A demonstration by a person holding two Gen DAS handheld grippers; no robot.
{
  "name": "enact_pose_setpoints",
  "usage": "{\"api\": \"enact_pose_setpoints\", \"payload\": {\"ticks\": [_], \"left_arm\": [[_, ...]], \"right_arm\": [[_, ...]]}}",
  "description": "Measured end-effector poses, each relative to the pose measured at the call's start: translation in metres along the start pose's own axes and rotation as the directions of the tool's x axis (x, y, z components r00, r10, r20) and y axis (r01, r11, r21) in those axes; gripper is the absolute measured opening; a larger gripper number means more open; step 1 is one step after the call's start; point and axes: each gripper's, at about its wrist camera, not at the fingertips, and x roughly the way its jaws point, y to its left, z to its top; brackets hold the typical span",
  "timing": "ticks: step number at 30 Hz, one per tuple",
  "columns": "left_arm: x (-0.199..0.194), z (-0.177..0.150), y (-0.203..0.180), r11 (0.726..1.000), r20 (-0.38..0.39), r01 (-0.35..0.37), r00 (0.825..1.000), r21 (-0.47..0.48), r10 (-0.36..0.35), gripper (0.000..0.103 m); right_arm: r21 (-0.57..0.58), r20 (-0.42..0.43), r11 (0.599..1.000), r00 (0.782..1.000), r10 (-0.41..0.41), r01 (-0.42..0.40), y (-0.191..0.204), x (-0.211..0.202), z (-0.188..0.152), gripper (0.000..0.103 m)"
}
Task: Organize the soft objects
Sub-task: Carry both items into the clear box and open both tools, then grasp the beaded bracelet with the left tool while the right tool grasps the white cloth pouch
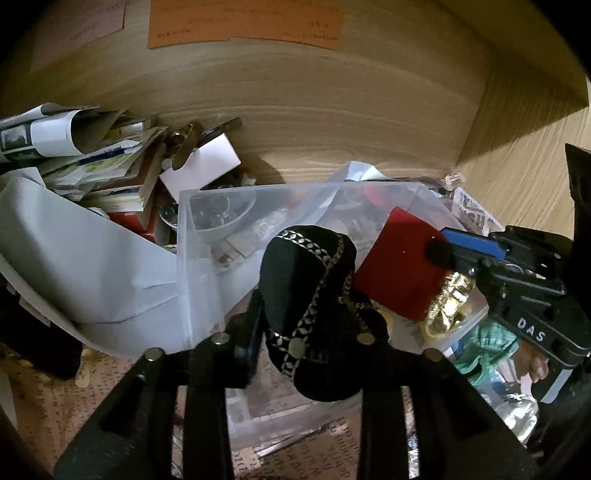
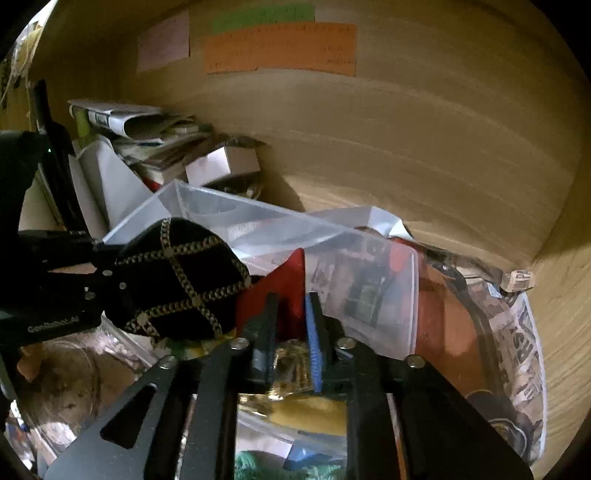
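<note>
My left gripper [image 1: 310, 325] is shut on a black velvet pouch [image 1: 314, 295] with silver trim and holds it over a clear plastic box [image 1: 199, 236]. The pouch also shows in the right wrist view [image 2: 177, 280], with the left gripper at its left. My right gripper [image 2: 291, 325], with blue pads, is shut on a red soft item [image 2: 291, 280] with a gold piece [image 1: 448, 306] attached. In the left wrist view the red item [image 1: 399, 262] sits right of the pouch with the right gripper [image 1: 439, 251] on it.
I am inside a wooden cupboard with an orange paper label [image 1: 243, 22] on the back wall. A pile of papers and booklets [image 1: 92, 162] lies at the left with a white box [image 1: 207, 166]. Newspaper [image 2: 521, 354] lines the shelf. Green knit fabric [image 1: 484, 350] lies below.
</note>
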Motion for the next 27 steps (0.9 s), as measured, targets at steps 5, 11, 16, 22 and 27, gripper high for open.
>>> {"api": "enact_pose_setpoints", "payload": {"ticks": [5,11,16,22,27], "left_arm": [[-0.012,-0.003,-0.001,1.0,0.031,-0.012,0.999,-0.003,0.012,0.049],[-0.048,-0.005,-0.008,1.0,0.108,-0.026,0.994,0.011,0.024,0.056],[-0.086,-0.01,-0.018,0.997,0.211,-0.064,0.976,0.037,0.055,0.065],[-0.119,-0.027,-0.027,0.998,0.258,-0.061,0.965,0.033,0.051,0.073],[-0.135,-0.051,-0.039,0.998,0.271,-0.052,0.962,0.039,0.04,0.091]], "right_arm": [[-0.006,0.023,1.0,1.0,-0.02,0.021,0.002,-0.013,-0.003,0.054],[-0.002,0.101,0.999,0.994,-0.044,0.045,0.004,-0.049,-0.002,0.071],[0.011,0.188,0.999,0.981,-0.046,0.044,0.007,-0.089,-0.004,0.075],[0.021,0.266,0.998,0.962,-0.056,0.053,0.014,-0.129,-0.019,0.083],[0.061,0.287,0.997,0.956,-0.06,0.044,0.015,-0.153,-0.045,0.084]]}}
